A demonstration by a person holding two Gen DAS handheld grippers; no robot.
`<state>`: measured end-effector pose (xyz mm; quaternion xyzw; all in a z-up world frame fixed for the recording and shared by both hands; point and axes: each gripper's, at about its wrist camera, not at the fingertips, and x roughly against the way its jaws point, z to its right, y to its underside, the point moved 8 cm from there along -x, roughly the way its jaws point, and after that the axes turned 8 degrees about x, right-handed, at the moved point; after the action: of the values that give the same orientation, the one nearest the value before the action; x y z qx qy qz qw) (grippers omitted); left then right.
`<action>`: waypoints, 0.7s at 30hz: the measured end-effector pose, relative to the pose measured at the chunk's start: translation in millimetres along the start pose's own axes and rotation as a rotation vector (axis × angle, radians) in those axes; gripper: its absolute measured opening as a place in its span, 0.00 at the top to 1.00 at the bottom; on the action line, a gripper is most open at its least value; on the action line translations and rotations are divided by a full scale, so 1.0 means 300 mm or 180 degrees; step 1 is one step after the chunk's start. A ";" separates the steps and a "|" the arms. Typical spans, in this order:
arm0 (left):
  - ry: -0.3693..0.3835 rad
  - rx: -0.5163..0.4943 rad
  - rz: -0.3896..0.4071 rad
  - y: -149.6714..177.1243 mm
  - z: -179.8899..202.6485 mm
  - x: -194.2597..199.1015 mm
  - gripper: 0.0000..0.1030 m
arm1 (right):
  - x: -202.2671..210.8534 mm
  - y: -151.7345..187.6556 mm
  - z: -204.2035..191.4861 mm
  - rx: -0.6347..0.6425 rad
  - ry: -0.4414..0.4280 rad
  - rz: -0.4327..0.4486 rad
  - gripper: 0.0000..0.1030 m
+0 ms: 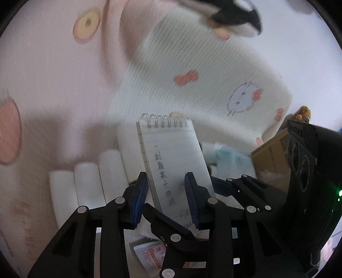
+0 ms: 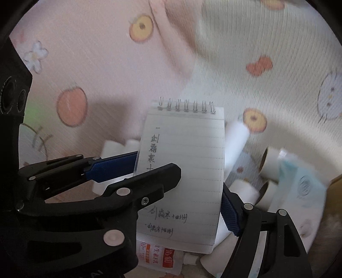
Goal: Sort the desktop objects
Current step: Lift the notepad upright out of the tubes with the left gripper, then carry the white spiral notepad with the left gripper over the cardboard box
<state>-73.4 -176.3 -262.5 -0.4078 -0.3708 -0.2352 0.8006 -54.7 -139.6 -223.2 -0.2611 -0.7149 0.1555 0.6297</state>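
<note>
A small spiral notepad [image 1: 171, 145] with lined pages and handwritten characters hangs in the air over the bedding, rings at the top. My left gripper [image 1: 166, 177] is shut on its lower half, which sits slanted between the blue pads. My right gripper [image 2: 199, 181] is shut across the notepad [image 2: 188, 139]: the black left finger lies over the page and the blue right pad presses its right edge. In the right wrist view, one blue pad of the left gripper's fingers [image 2: 115, 165] reaches in behind the notepad's left edge.
Below lie several white paper rolls [image 1: 85, 186], a light blue tissue pack [image 2: 299, 188], a brown box [image 1: 271, 154] and a white tube with a red label [image 2: 158, 256]. Pink and cream fruit-print bedding [image 1: 53, 85] fills the background. A black-and-white plush [image 1: 237, 19] sits at the top.
</note>
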 end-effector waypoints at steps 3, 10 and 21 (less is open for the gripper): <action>0.0020 -0.0059 0.0175 -0.042 0.037 0.053 0.62 | 0.026 -0.073 -0.031 0.0004 0.0005 0.0167 0.27; 0.0050 -0.0220 0.0494 -0.106 0.120 0.175 0.62 | 0.127 -0.141 -0.049 0.0068 0.0035 0.0492 0.27; 0.0168 -0.0486 0.0824 -0.194 0.263 0.370 0.62 | 0.390 -0.207 -0.074 0.0167 0.0209 0.1042 0.27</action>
<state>-76.3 -151.7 -116.5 -0.5055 -0.2750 -0.1682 0.8004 -52.2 -126.0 -89.5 -0.3625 -0.6375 0.2660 0.6256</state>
